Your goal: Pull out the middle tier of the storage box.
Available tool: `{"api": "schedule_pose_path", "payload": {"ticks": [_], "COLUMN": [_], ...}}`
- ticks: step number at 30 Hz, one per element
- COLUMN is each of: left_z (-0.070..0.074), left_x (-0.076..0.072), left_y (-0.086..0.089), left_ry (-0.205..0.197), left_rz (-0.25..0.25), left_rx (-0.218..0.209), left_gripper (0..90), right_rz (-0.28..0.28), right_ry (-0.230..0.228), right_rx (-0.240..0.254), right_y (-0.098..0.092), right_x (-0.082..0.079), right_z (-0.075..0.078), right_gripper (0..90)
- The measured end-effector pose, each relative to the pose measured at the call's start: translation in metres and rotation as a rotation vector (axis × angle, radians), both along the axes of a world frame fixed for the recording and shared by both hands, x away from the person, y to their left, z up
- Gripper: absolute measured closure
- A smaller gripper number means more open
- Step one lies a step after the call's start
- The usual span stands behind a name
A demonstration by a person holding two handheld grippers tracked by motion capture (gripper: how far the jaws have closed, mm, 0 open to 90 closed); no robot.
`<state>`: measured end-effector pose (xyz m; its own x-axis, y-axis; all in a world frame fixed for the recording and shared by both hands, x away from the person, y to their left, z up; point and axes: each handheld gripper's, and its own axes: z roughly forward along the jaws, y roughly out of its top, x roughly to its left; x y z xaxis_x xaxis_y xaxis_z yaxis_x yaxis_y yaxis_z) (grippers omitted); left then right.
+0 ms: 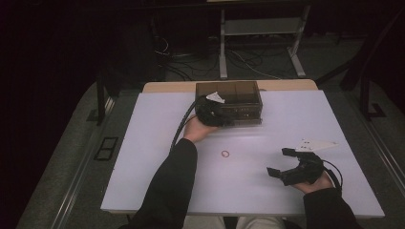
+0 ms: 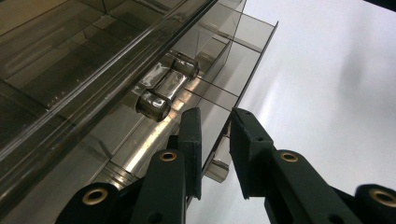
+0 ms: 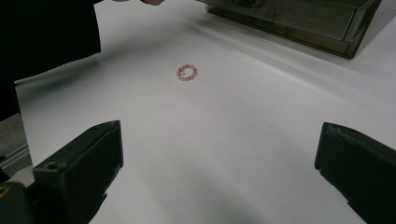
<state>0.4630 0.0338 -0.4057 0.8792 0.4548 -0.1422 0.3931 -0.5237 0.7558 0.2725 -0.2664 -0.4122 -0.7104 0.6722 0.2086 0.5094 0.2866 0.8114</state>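
Dark room, cables on the floor behind, white table (image 1: 143, 157) lit under the high view. At left, my left hand (image 1: 198, 130) reaches forward with the left gripper (image 1: 216, 113) up against the smoked clear drawer box (image 1: 239, 90) at the table's far edge, cable trailing back along my black sleeve (image 1: 172, 191). In the left gripper view my two black jaws stand narrow, straddling the thin front wall of a drawer (image 2: 219, 126) that is pulled out a little from the box. That wall runs up between the jaws; I cannot tell whether the pads actually press on it, a sliver of gap shows on the right side. Just up and left of the jaws is the drawer's clear barrel handle (image 2: 166, 88), not between them. Dividers show through the smoky plastic.

Mid table, nearer me than the box and well apart from it, lies a small pinkish bead ring (image 1: 225, 153), flat on the white surface, touching nothing. The right gripper view has it ahead of the jaws, with the box corner at top right.

At right, my right hand (image 1: 317, 183) holds the right gripper (image 1: 282, 162) low over the table, pointing left toward the ring. Jaws wide, nothing between them, grey three-cornered plate on top.
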Motion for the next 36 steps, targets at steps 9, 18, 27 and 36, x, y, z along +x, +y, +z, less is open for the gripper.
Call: {"api": "schedule_pose_path", "payload": {"ticks": [9, 18, 27, 36], "left_z": [-0.002, -0.001, -0.002, -0.002], "left_x": [-0.004, -0.009, -0.015, -0.020], "left_y": [0.003, 0.004, 0.005, 0.006], "left_ry": [0.013, 0.010, 0.013, 0.019], "left_rz": [-0.011, -0.040, -0.048, -0.054], "left_rx": [-0.006, 0.017, 0.014, 0.019], "left_gripper": [73.7, 74.1, 74.0, 74.1], "right_rz": [0.002, 0.003, 0.003, 0.004], "right_ry": [0.002, 0.004, 0.003, 0.001], "right_rx": [-0.002, -0.008, -0.009, -0.011], "right_y": [0.001, 0.001, 0.001, 0.001], "right_x": [0.000, 0.000, 0.000, 0.001], "right_z": [0.000, -0.001, -0.001, -0.001], "right_gripper": [0.4, 0.4, 0.5, 0.4]}}
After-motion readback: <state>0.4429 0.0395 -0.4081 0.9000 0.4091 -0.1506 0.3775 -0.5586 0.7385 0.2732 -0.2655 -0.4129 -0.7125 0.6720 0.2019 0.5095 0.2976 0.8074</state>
